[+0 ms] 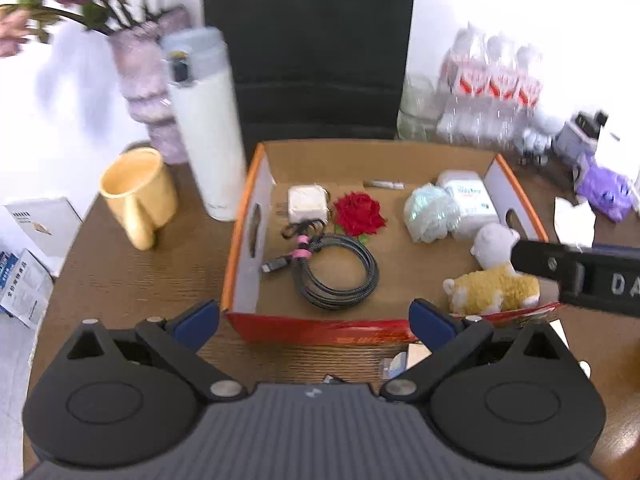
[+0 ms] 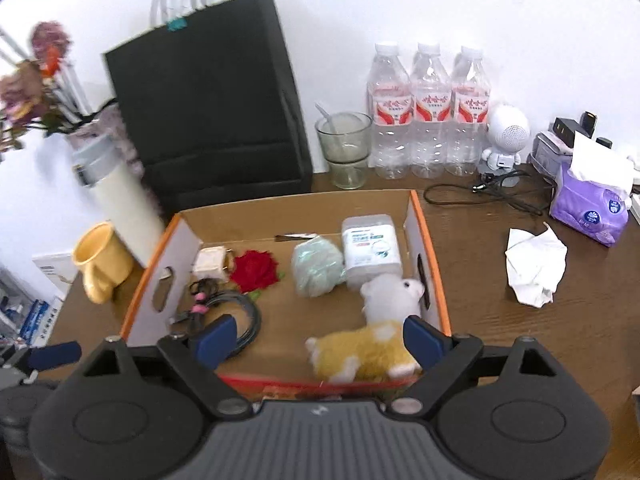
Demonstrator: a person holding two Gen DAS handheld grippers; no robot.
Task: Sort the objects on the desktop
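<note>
- Landmark: cardboard box (image 2: pixel 430 240) with orange rims, sitting open-topped on a dark wood desk (image 2: pixel 540 344).
- Hard to read: left-wrist view is smeared; the water bottles (image 1: pixel 490 92) behind the box's far right corner are a blur there, sharp in the right-wrist view (image 2: pixel 428 112).
- Box's near wall is partly covered by both gripper bodies; a small item on the desk just in front of it (image 1: pixel 394 364) can't be identified.
- Right gripper (image 2: pixel 320 338) hangs over the box's near right corner, fingers spread wide, grasping nothing; right blue pad is just beside the plush toy (image 2: pixel 368 344), touching or not I cannot tell.
- Left gripper (image 1: pixel 316 322) sits at the box's near edge, fingers released, empty.
- Inside the box: plush toy near right; coiled cable (image 1: pixel 340 268) near left; red fabric rose (image 1: pixel 359 213) and white charger (image 1: pixel 307 203) towards the back left; pale wrapped bundle (image 2: pixel 316 266) and clear lidded container (image 2: pixel 370 248) back right.
- Left of the box: yellow mug (image 1: pixel 138 194), white flask (image 1: pixel 208 124), vase of flowers (image 1: pixel 148 80).
- Behind: black bag (image 2: pixel 204 104), white wall.
- Right of the box: crumpled tissue (image 2: pixel 534 266), purple tissue pack (image 2: pixel 592 204).
</note>
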